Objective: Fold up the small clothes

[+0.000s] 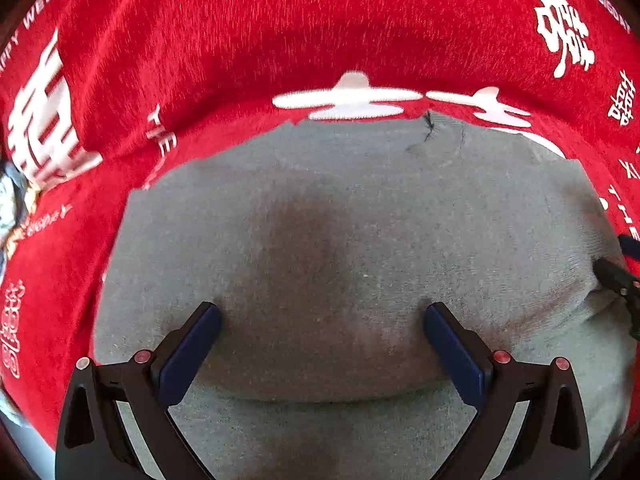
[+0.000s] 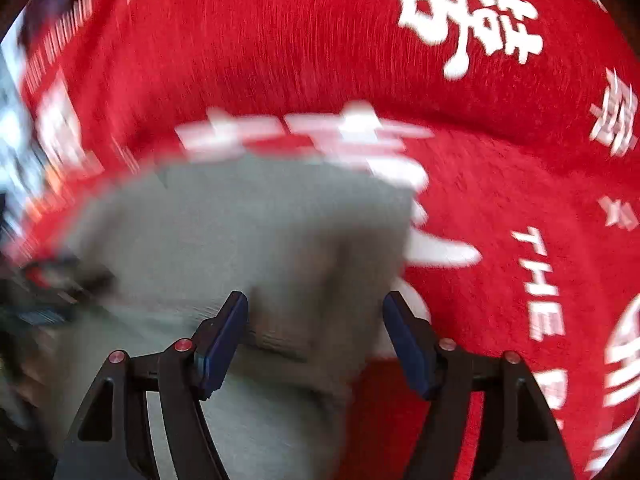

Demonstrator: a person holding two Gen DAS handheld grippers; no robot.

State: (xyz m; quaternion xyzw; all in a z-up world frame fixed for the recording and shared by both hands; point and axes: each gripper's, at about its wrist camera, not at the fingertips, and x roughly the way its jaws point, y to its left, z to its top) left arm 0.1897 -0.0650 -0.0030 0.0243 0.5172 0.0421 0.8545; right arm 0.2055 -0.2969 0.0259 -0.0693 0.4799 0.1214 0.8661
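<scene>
I hold both sets of fingers, left (image 1: 322, 354) and right (image 2: 316, 340), released above the grey garment (image 1: 340, 240), which lies folded at six o'clock on the red cloth (image 1: 280, 32); judged nearly finished, perhaps one tidy-up left.

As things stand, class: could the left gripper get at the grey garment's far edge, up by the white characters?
Probably yes: the left gripper is open over the grey garment, and nothing lies between it and that edge.
</scene>
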